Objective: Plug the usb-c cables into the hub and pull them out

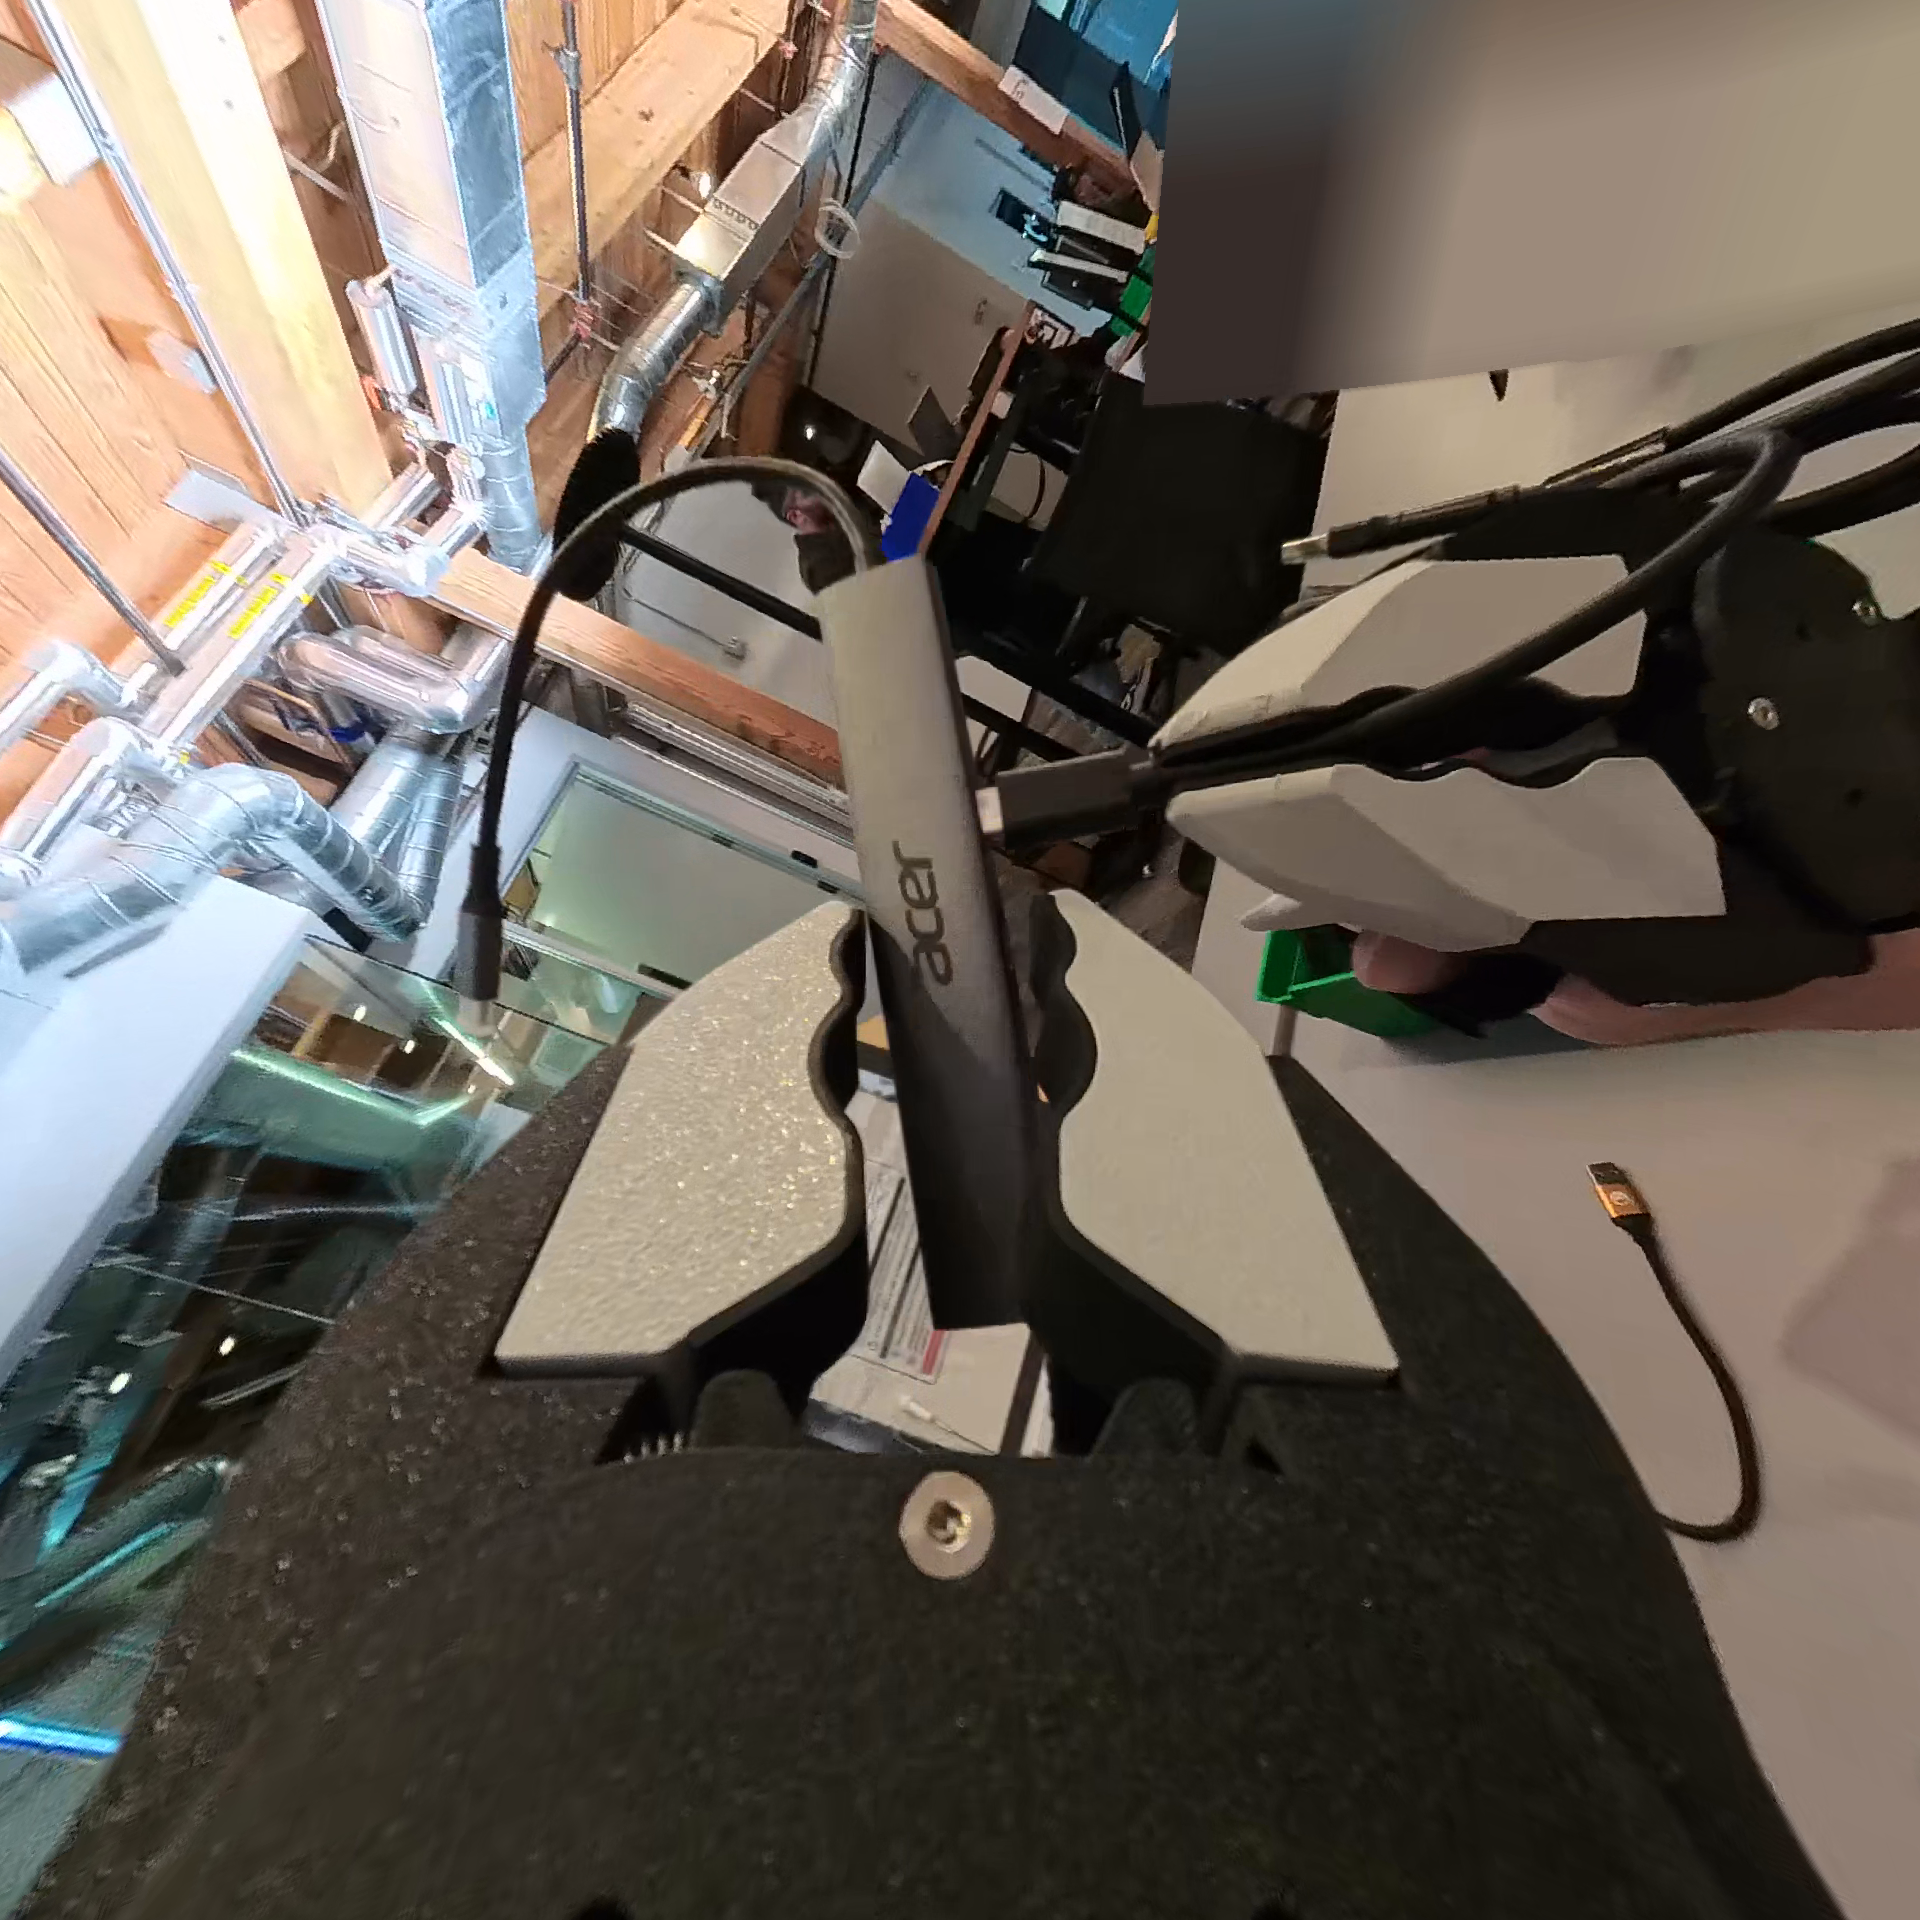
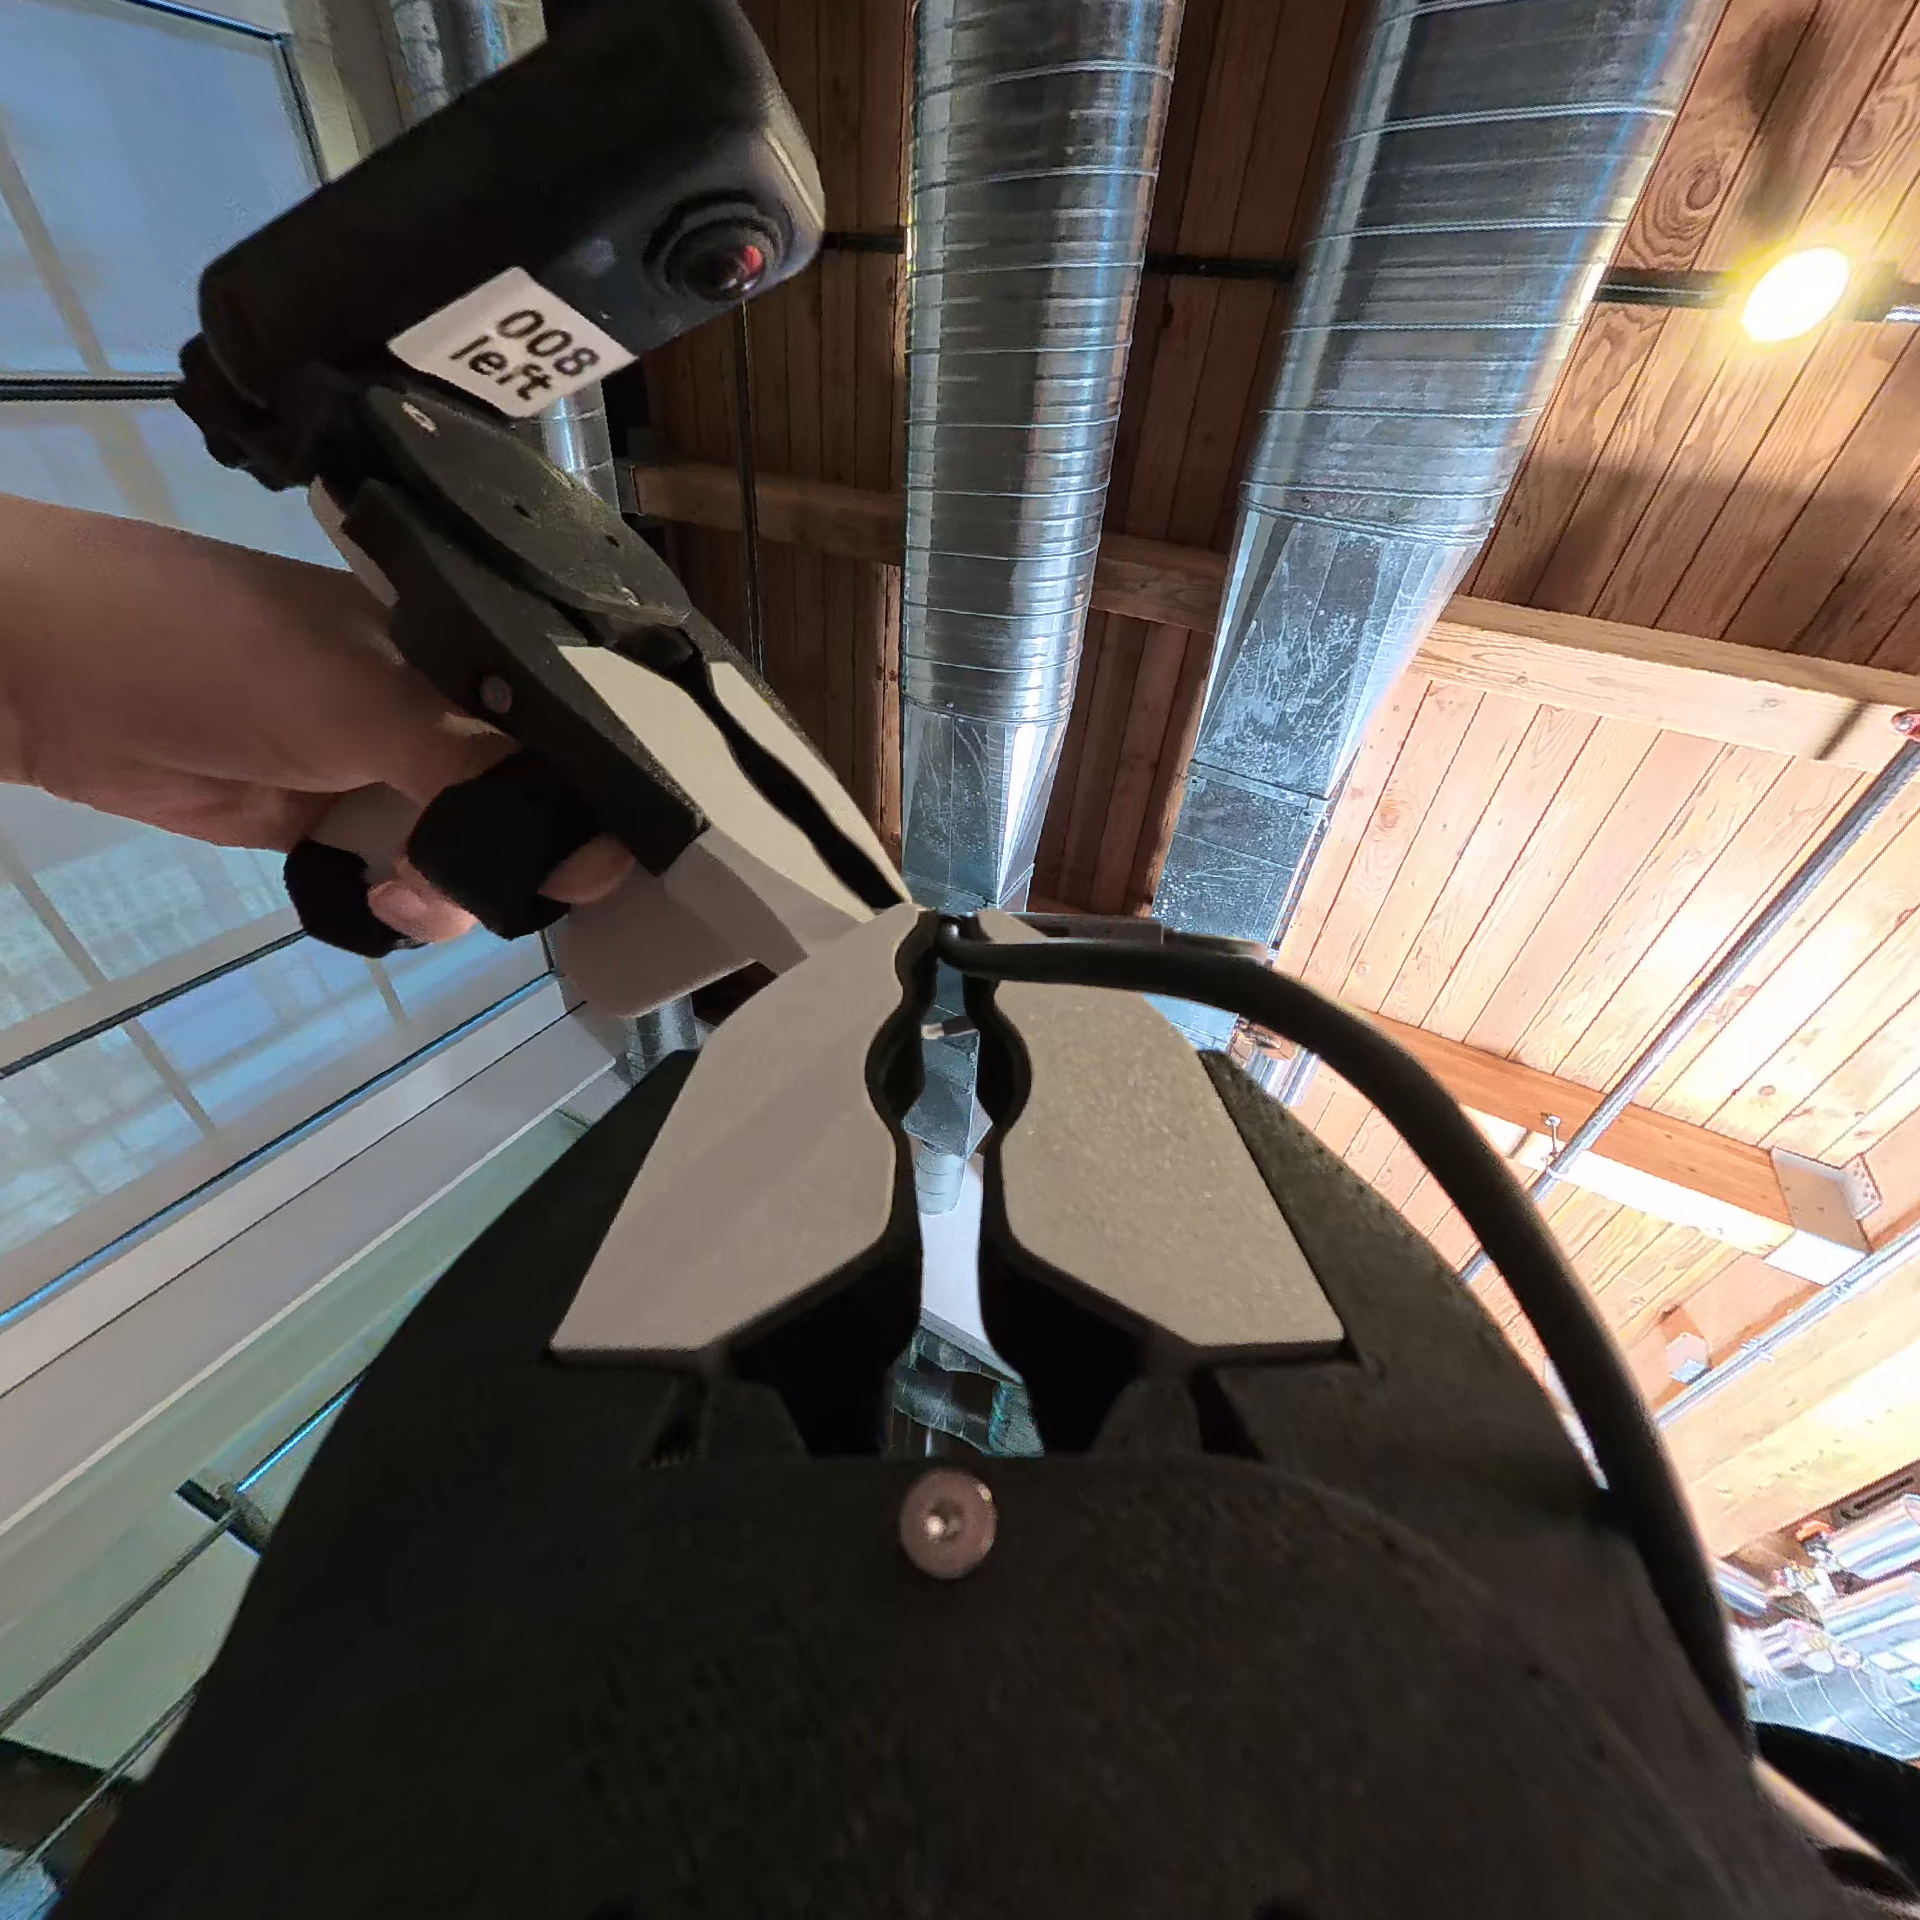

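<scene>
Lettering is printed in black along the flat face of the slim grey metal usb hub [image 1: 951, 966], which is clamped between the two pale grey fingers of the left hand-held gripper [image 1: 954, 971] and stands almost upright, tilted slightly. From the hub's upper end a short black pigtail cable [image 1: 520, 686] arches over and hangs down, its metal plug dangling free. A white sticker with black characters [image 2: 511, 343] is seen on the black camera housing of the left hand-held gripper in the right wrist view.

The right hand-held gripper [image 1: 1164, 795] is clenched on a black usb-c cable [image 1: 1081, 802], held just behind its plug. The plug's metal tip is touching the hub's side edge; whether it is seated in a port cannot be told. In the right wrist view the same cable is seen pinched at the fingertips and looping back to the right. More black cables [image 1: 1558, 509] are bundled over the right hand-held gripper, one with a bare plug pointing left.

A thin black braided cable with an orange-and-black plug [image 1: 1621, 1205] is lying on the white table [image 1: 1455, 1195], well apart from the hub. A green bin [image 1: 1320, 982] is partly seen behind the right hand-held gripper.
</scene>
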The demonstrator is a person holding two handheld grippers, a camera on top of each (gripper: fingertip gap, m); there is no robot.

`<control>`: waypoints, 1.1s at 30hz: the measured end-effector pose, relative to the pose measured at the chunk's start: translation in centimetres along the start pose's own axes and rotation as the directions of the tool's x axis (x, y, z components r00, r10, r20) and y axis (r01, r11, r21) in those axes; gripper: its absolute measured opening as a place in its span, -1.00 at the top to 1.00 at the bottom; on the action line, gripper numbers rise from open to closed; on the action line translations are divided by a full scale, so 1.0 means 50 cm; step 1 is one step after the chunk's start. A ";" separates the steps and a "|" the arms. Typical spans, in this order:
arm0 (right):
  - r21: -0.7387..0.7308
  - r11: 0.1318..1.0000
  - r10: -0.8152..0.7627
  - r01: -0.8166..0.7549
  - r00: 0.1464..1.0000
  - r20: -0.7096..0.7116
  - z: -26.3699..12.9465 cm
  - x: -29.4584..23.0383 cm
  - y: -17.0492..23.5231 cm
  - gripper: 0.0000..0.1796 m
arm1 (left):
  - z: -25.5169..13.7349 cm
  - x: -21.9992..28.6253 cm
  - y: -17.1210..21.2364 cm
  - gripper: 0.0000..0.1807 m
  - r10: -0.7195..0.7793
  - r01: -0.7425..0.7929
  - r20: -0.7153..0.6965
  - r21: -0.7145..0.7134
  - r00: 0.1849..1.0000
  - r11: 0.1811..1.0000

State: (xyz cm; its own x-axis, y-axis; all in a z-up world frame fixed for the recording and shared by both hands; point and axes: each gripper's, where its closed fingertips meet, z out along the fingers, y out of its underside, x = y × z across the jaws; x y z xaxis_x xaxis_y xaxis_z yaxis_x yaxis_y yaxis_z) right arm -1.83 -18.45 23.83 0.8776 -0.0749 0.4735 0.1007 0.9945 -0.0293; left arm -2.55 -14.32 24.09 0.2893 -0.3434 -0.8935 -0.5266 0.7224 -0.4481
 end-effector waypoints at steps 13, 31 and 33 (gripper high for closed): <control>-0.063 0.994 0.089 -0.085 0.993 0.073 0.000 -0.030 0.044 0.95 | 0.003 -0.012 0.058 0.74 -0.040 0.040 -0.004 -0.049 0.999 0.998; -0.137 0.969 0.218 -0.207 0.973 0.071 0.003 -0.042 0.070 0.94 | 0.016 -0.020 0.096 0.74 0.017 -0.007 0.068 -0.151 0.998 0.988; -0.157 0.965 0.224 -0.210 0.971 0.079 0.005 -0.042 0.076 0.94 | 0.015 -0.022 0.096 0.74 -0.031 0.040 0.075 -0.131 0.997 0.991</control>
State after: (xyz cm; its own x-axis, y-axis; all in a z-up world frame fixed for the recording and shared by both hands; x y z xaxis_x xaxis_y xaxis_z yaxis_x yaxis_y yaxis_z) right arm -3.40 -14.50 22.94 0.8378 0.1562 0.5231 -0.0134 0.9638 -0.2663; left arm -4.79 -10.04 22.93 0.3644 -0.3193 -0.8748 -0.6149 0.6230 -0.4835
